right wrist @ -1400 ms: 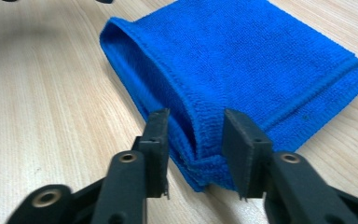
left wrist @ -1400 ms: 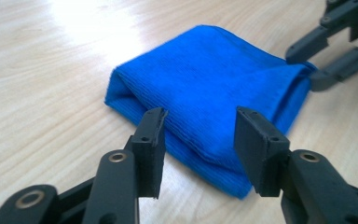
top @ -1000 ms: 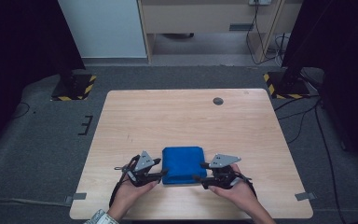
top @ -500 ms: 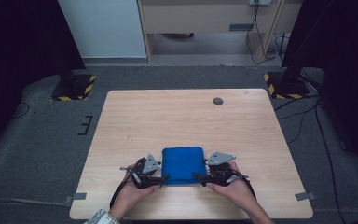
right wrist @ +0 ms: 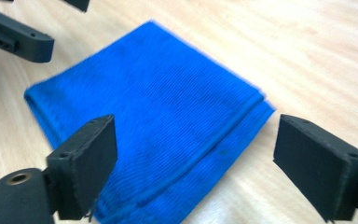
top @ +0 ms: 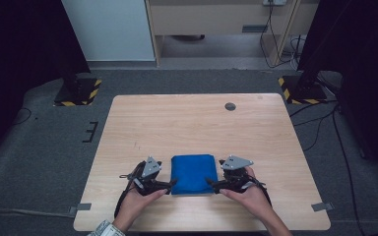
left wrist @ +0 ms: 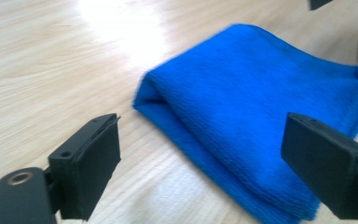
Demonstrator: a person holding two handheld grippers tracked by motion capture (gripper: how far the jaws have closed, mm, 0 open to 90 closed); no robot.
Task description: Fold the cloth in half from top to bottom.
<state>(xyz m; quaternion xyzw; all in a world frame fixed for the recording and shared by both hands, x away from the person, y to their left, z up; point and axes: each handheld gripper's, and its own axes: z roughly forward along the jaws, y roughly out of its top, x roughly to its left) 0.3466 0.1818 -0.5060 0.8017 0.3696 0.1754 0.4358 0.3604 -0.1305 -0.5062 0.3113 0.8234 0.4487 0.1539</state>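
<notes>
- The folded blue cloth [top: 193,173] lies flat on the counter [top: 187,123] near its front edge, layers stacked, which suggests a fold has just been finished.
- The left gripper [top: 170,186] sits just left of the cloth's near corner; its fingers [left wrist: 93,161] have just been opening and stand wide, gripping nothing.
- The right gripper [top: 212,185] mirrors it at the cloth's right near corner, fingers [right wrist: 88,158] likewise just opened wide, the cloth released beneath them.
</notes>
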